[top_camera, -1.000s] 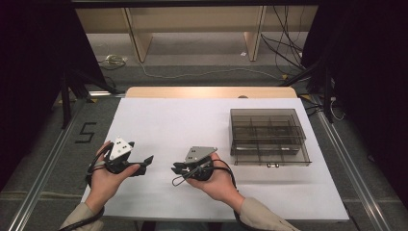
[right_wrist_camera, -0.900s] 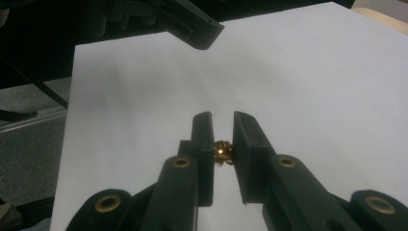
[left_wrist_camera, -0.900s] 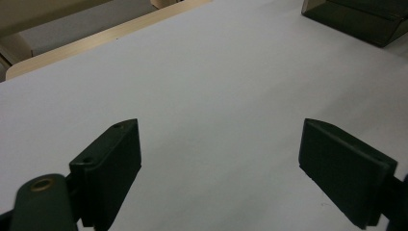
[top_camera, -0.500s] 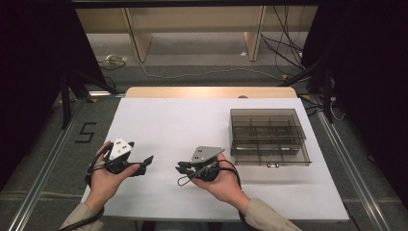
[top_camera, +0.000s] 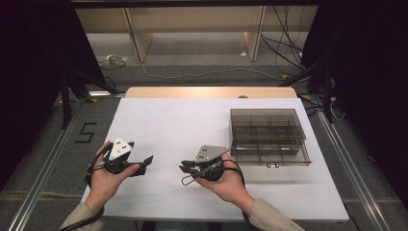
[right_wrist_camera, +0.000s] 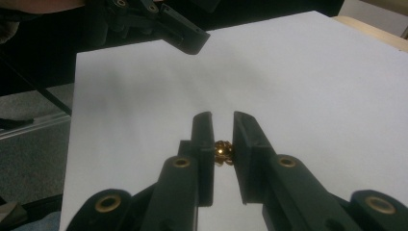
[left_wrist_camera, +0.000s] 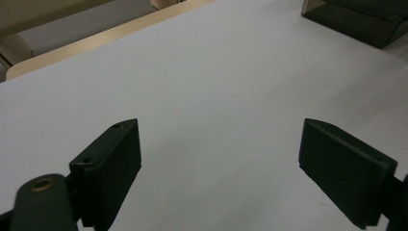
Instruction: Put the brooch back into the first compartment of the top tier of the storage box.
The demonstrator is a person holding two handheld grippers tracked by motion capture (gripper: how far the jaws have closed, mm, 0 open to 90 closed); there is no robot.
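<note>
Pinching a small gold-coloured bead (right_wrist_camera: 223,152) between its black jaws, the right gripper (right_wrist_camera: 223,118) is nearly pressed together, the bead sitting a little way back from the fingertips rather than at their very ends. The bead looks like ribbed, shiny metal, rounded and hard, so it is likely light and stiff but slippery. It could roll or squirt out if the squeeze loosens or the flat pads (right_wrist_camera: 206,144) bear on it off-centre. The best hold is probably across its widest part, as now, with both pads square to it. The left gripper (left_wrist_camera: 219,130) has its jaws spread wide with nothing between them, only the smooth matt white table cover (left_wrist_camera: 216,72) beyond. It lies ahead of the right gripper's tips, apart from them. A smoky translucent plastic box (top_camera: 269,159), rigid and divided into compartments, stands behind the right gripper, on the side away from the bead's tips.
</note>
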